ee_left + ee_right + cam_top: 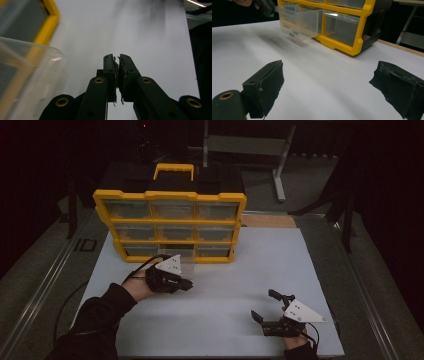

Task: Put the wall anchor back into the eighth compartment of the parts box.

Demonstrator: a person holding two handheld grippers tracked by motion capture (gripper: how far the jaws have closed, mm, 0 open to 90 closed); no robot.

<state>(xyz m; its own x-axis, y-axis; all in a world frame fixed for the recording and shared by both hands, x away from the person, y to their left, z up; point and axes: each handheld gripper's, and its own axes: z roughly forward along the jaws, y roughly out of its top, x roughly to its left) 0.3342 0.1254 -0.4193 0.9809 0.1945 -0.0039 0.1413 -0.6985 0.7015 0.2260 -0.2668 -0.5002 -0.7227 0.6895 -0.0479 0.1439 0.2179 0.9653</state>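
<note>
Left gripper (pixel 186 284) hovering just near of the yellow organizer (pixel 170 226), beside the clear drawer (pixel 181 262) pulled out of the bottom row. Jaws pressed nearly together, pinching a small green item (pixel 116 67) between the pads; identity too small to tell. Right gripper (pixel 263 305) resting at the near right of the white table surface (pixel 240 270), well apart from the organizer, jaws spread wide with nothing between them. Drawer projecting toward the near side, holding small green pieces (pixel 293 33).
</note>
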